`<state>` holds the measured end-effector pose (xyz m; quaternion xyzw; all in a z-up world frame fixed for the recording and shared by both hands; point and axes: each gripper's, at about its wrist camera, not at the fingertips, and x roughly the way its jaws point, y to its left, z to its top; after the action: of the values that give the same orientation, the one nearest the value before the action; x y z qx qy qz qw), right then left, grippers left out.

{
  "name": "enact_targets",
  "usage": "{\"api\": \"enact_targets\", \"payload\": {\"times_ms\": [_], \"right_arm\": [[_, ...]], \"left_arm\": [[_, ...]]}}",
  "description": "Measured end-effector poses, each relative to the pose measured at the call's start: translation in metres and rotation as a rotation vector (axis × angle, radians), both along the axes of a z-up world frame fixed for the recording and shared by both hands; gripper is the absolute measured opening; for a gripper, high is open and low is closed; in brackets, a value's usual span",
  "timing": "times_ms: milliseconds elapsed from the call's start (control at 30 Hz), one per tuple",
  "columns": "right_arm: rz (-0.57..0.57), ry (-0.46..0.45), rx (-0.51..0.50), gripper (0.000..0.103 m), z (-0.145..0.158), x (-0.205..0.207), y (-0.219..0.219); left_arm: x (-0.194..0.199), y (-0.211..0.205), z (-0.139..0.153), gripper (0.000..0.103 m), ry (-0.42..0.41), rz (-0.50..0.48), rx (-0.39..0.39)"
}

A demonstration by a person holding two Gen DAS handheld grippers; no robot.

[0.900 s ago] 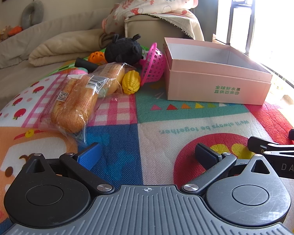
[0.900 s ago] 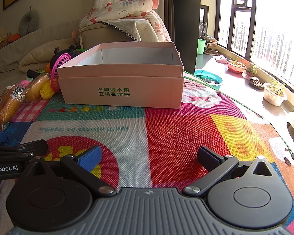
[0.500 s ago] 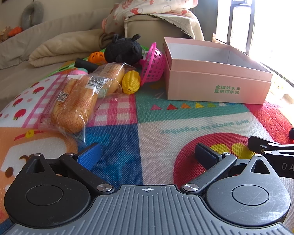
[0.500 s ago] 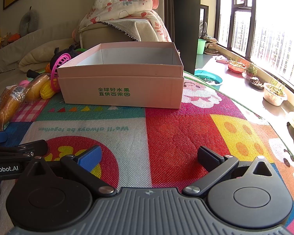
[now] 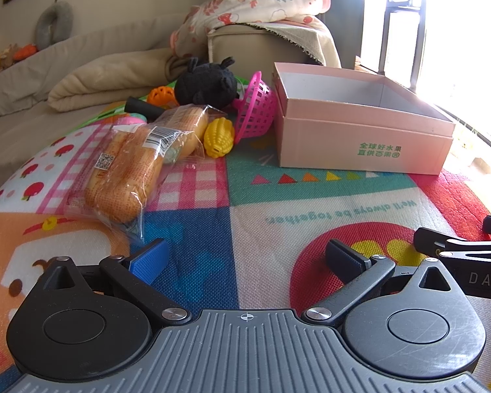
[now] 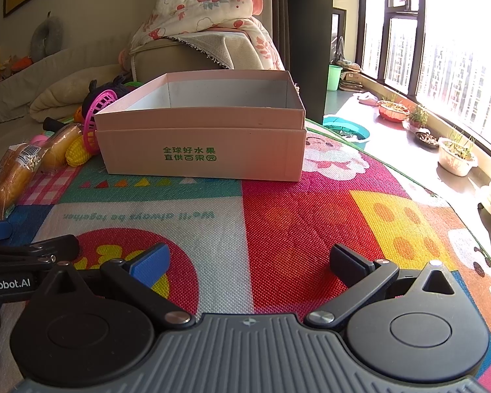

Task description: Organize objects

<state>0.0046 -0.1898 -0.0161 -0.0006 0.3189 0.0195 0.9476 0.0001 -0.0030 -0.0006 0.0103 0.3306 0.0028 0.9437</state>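
Observation:
An open pink cardboard box [image 5: 363, 131] [image 6: 206, 150] with green print stands on the colourful play mat [image 5: 311, 206], showing nothing inside. Left of it lie a bag of bread rolls [image 5: 137, 163] [image 6: 13, 173], a yellow toy corn [image 5: 218, 137] [image 6: 77, 154], a tipped pink basket [image 5: 257, 111] [image 6: 98, 114], a black plush toy [image 5: 206, 83], an orange ball [image 5: 160, 95] and a black cylinder [image 5: 144, 107]. My left gripper [image 5: 245, 257] hovers open over the mat, short of the bread. My right gripper [image 6: 248, 257] is open before the box, holding nothing.
A beige sofa [image 5: 81, 65] with a folded blanket and a floral quilt [image 6: 206, 13] runs behind the mat. Plant pots [image 6: 455, 157] and a teal basin [image 6: 347, 132] sit by the bright windows on the right. The mat's edge curves off at right.

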Motion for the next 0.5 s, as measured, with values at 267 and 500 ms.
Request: {"api": "enact_targets", "payload": {"times_ms": [267,500], "right_arm": [[0.000,0.001,0.001,0.103,-0.0013,0.0016,-0.0002],[0.000,0.000,0.001,0.103,-0.0012,0.0013,-0.0002]], "left_arm": [[-0.0001,0.0003,0.0000,0.103,0.000,0.000,-0.001],[-0.0001,0.0003,0.0000,0.103,-0.001,-0.001,-0.002]]}}
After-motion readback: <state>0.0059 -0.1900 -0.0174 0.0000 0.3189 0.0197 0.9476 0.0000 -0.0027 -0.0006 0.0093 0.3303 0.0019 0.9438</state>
